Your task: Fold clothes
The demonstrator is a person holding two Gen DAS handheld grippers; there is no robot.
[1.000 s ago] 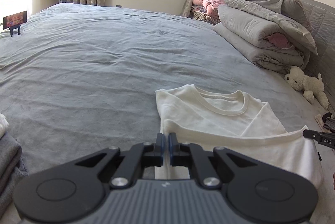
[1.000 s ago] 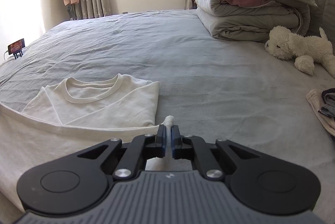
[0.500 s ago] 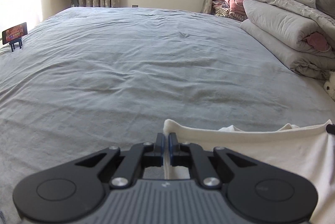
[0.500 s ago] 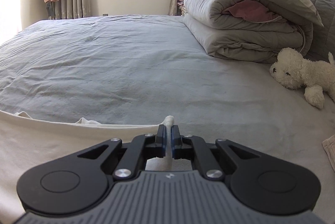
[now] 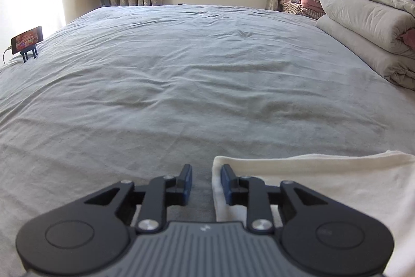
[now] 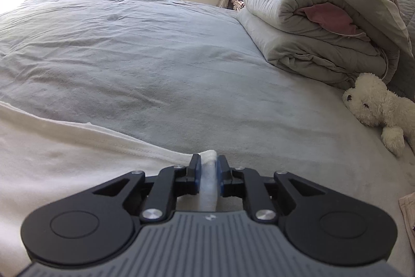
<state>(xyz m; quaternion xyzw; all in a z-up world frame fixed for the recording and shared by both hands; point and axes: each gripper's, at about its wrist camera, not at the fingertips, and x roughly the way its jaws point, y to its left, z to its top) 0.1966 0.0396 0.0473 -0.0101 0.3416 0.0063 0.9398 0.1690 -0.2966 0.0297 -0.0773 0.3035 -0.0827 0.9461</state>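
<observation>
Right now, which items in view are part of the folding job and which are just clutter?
Job:
- white T-shirt, hem folded over
- left tongs, opening, hem corner beside one pad
- right tongs, opening, hem corner between the pads

Clutter:
- folded duvet
- plush toy
- phone on stand
- grey bedsheet

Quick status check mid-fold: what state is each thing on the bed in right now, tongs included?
White shirt: folded over, lying on the bed.
Left tongs: opening, shirt corner between the jaws, unclamped.
Right tongs: opening, shirt edge between the jaws.
Duvet: folded.
Phone: screen lit, on stand.
</observation>
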